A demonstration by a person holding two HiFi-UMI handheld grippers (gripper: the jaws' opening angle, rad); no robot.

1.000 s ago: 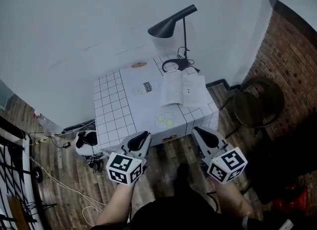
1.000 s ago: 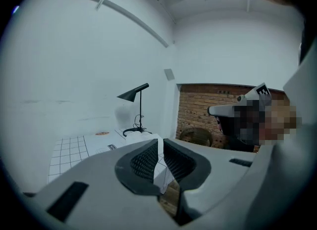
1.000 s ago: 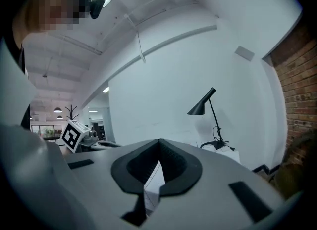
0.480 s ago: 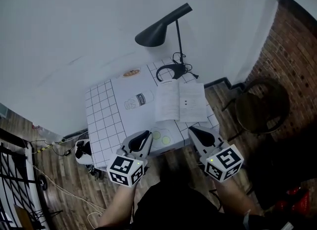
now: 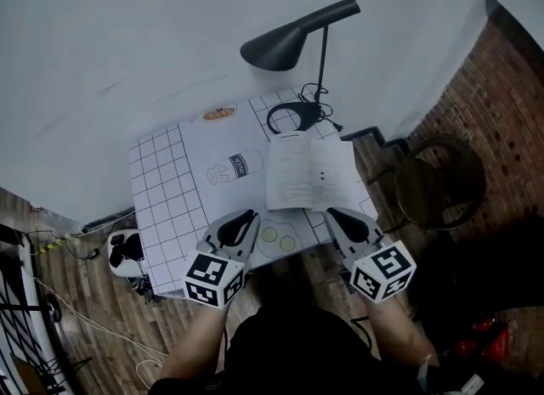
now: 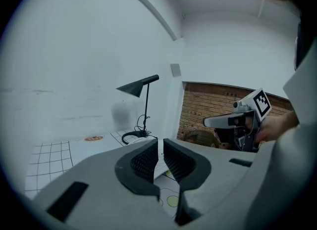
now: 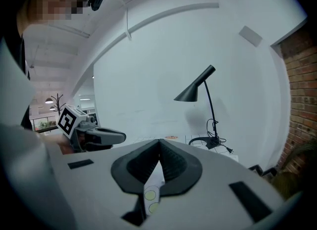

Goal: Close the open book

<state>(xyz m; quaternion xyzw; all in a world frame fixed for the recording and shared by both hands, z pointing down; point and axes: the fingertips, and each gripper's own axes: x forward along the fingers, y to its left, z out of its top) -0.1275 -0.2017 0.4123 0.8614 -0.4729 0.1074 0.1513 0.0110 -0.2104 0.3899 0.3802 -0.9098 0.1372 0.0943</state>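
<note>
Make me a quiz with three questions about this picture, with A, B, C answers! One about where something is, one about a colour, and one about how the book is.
1. Where does the lamp stand?
A) on the table, beyond the book
B) on a shelf
C) hanging from the ceiling

2. What colour is the lamp?
A) red
B) black
C) yellow

3. How does the book lie?
A) shut
B) standing on end
C) open, pages up

Answers:
1 A: its base sits at the table's far edge, behind the book.
2 B: the shade and the stem are both black.
3 C: two white pages lie spread flat on the table.
</note>
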